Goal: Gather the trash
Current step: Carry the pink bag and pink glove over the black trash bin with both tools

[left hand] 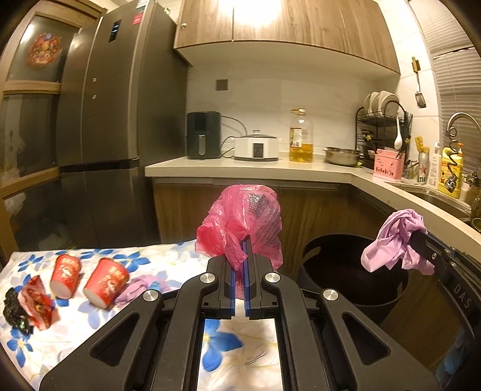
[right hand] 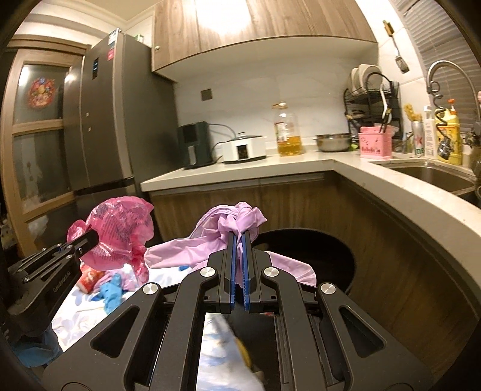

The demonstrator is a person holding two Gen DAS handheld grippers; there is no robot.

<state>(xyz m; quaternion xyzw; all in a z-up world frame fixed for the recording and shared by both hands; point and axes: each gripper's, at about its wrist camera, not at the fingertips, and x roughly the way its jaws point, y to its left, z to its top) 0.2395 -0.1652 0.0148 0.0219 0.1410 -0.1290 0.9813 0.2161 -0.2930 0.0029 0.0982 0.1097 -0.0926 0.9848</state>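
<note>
Grippers both clamped: left gripper (left hand: 244,240) pinches pink bag (left hand: 255,216), right gripper (right hand: 239,236) lilac bag (right hand: 237,218) (seemingly plastic).

red paper cups (left hand: 87,279): 2 | plastic bags (left hand: 240,225): 2 | bins (left hand: 354,273): 1

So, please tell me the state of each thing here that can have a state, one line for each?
Left claw: shut on the pink plastic bag, lifted.
Right claw: shut on the purple bag, lifted.
Black trash bin: open, no lid seen.
Two red paper cups: lying on their sides on the floral cloth.
Upper cabinet: doors closed.
Fridge: doors closed.
</note>
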